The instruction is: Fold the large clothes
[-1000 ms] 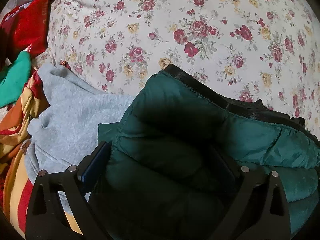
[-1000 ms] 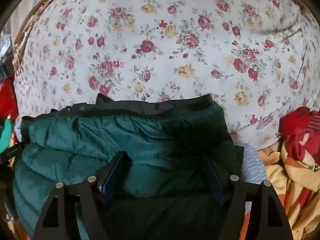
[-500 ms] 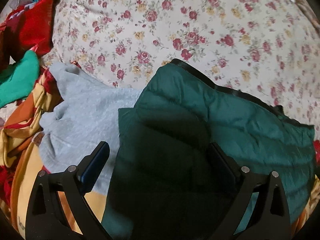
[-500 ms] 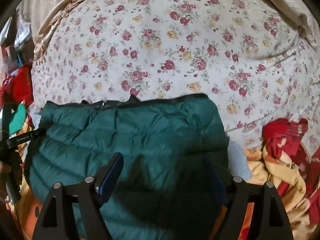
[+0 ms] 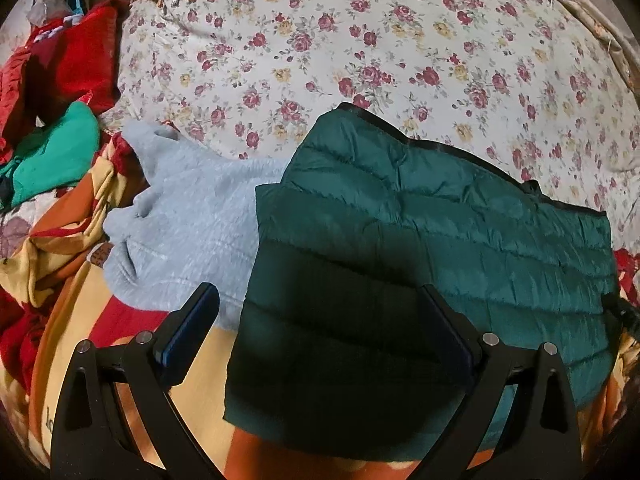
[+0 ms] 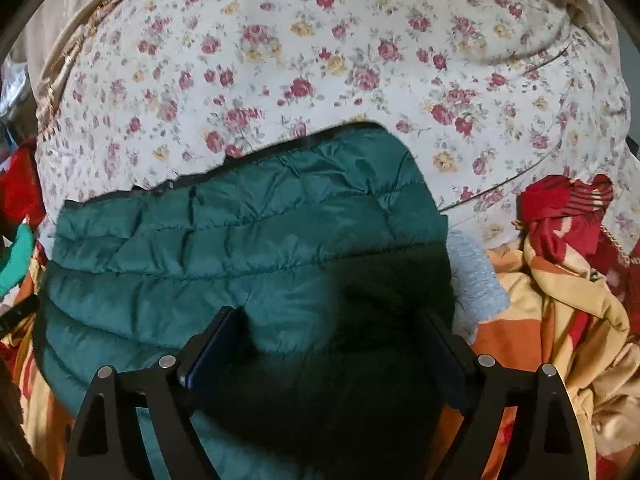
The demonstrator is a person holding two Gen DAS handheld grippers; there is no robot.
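Green puffer jacket [image 5: 432, 240] lies folded on the near part of the bed [image 5: 360, 40], its left edge overlapping a grey fleece [image 5: 188, 224] and striped blanket [image 5: 80, 216]. The left hand-held gripper [image 5: 320, 332] and right hand-held gripper [image 6: 332, 344] both hover over it, jaws spread and pinching nothing. The slick, springy padding could puff open, or slide off the uneven pile beneath.

A: Any text or labels you can read?
B: Not really. Dark letters on the yellow blanket [image 5: 50, 426], bottom-left edge of left view, cut off, can't make them out.
A: Brown patch [image 5: 98, 255] by the grey sweater [image 5: 192, 236]?
B: Has marks, too small to read. Right view: nothing legible.
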